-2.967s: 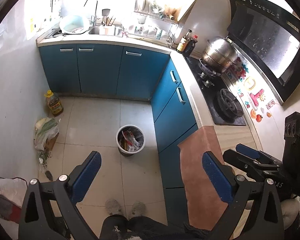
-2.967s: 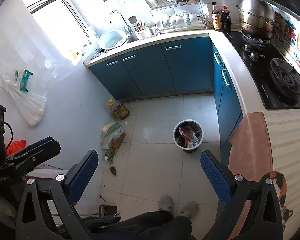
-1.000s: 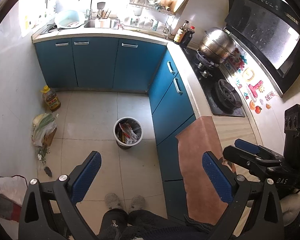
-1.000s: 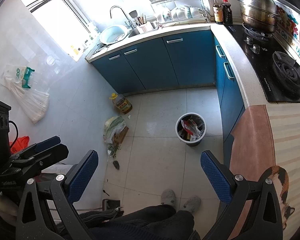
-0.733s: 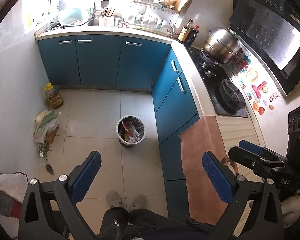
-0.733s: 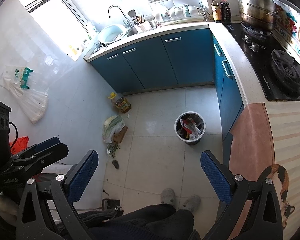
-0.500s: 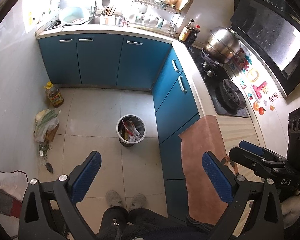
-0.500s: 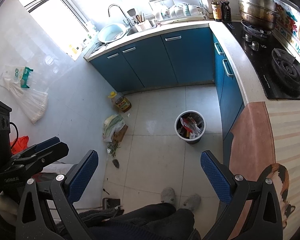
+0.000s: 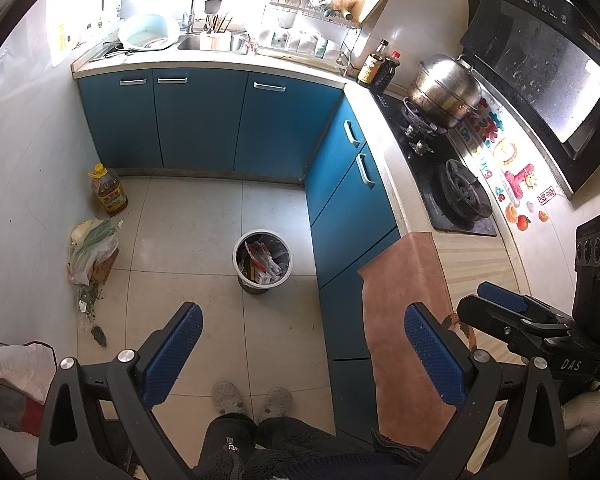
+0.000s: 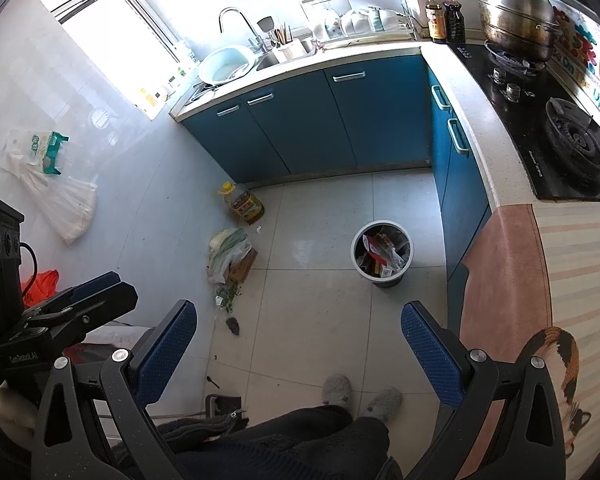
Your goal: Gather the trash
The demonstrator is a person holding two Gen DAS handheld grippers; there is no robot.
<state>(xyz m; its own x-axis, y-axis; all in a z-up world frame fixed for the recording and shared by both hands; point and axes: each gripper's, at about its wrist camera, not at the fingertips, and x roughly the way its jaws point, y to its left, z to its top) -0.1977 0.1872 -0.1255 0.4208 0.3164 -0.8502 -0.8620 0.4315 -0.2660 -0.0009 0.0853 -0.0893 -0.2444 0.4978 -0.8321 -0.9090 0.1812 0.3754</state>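
A white trash bin full of wrappers stands on the tiled floor beside the blue cabinets; it also shows in the right wrist view. Loose trash lies by the left wall: a plastic bag with greens and scraps below it. My left gripper is open and empty, held high above the floor. My right gripper is open and empty, also high above the floor. Each gripper shows at the edge of the other's view.
An oil bottle stands by the wall. Blue cabinets run along the back and right. A stove with a steel pot is on the right counter, next to a brown mat. My slippered feet are below.
Both views shift only slightly; the grippers stay open and empty above the floor. Nothing on the floor has moved.
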